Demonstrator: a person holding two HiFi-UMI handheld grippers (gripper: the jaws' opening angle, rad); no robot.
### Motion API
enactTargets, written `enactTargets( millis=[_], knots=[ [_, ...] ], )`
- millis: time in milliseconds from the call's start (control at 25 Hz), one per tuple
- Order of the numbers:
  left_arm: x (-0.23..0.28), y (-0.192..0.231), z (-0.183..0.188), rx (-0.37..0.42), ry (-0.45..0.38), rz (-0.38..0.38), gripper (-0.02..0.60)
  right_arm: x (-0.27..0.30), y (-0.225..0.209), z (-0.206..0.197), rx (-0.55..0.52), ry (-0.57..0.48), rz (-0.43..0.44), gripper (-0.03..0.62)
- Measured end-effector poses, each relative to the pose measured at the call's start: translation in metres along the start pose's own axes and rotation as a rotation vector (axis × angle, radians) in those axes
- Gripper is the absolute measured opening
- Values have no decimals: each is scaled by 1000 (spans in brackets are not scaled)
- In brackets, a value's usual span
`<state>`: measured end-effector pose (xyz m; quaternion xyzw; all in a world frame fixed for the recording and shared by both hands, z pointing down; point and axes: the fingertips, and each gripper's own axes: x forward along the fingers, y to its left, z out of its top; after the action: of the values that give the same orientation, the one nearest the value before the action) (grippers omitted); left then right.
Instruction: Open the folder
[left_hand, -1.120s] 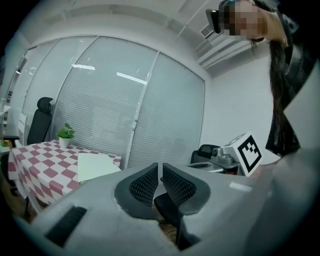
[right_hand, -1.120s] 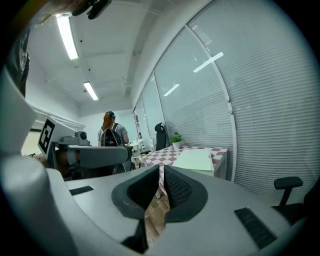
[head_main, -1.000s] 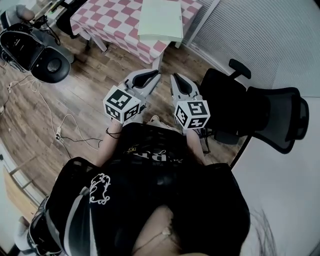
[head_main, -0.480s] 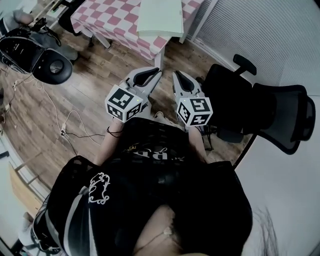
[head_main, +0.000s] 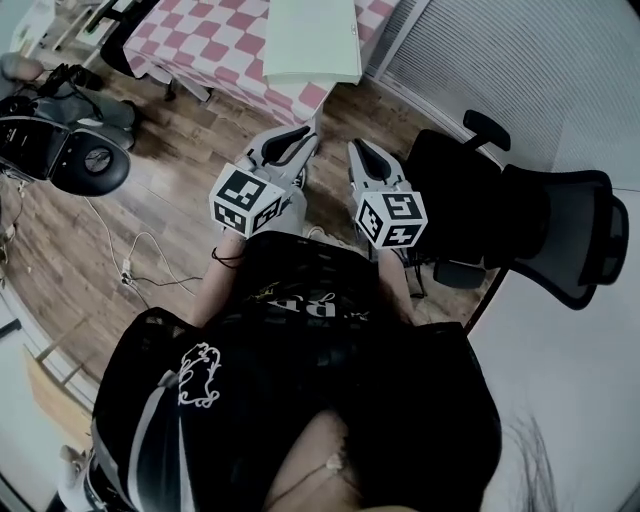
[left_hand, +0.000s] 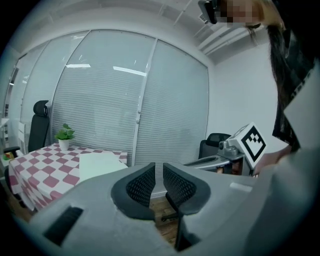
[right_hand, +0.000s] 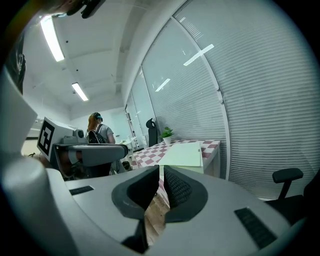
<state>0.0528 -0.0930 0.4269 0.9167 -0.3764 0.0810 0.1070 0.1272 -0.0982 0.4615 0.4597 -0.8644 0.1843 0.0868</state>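
A pale green folder lies closed on the checkered table at the top of the head view. It also shows as a flat light sheet in the left gripper view and the right gripper view. My left gripper and right gripper are held side by side over the wooden floor, short of the table, both pointing toward it. Both are shut with nothing between the jaws. In its own view the left gripper keeps a thin slit; the right gripper has its jaws together.
A black office chair stands close on the right. A dark machine and cables lie on the floor at the left. A small potted plant stands on the table. A person stands far off. Blinds cover the windows.
Both grippers have moved forward toward the table, still shut. The folder and table now lie nearer the top of the head view, and the machine on the left has slid outward.
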Motion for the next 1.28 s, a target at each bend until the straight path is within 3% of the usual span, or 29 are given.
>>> enactTargets(
  millis=[440, 760, 960, 1120, 1280],
  knots=[
    [63, 78, 1, 85, 111, -92, 44, 72, -45, 26, 29, 33, -124, 32],
    [112, 115, -15, 198, 195, -195, 49, 112, -80, 22, 93, 78, -228, 32],
    [146, 127, -42, 313, 313, -283, 176, 135, -109, 16, 106, 99, -287, 32],
    [174, 133, -59, 428, 371, -327, 183, 152, -133, 7, 113, 125, -324, 32],
    [199, 137, -75, 537, 425, -366, 187, 172, -151, 0, 217, 106, -302, 34]
  ],
)
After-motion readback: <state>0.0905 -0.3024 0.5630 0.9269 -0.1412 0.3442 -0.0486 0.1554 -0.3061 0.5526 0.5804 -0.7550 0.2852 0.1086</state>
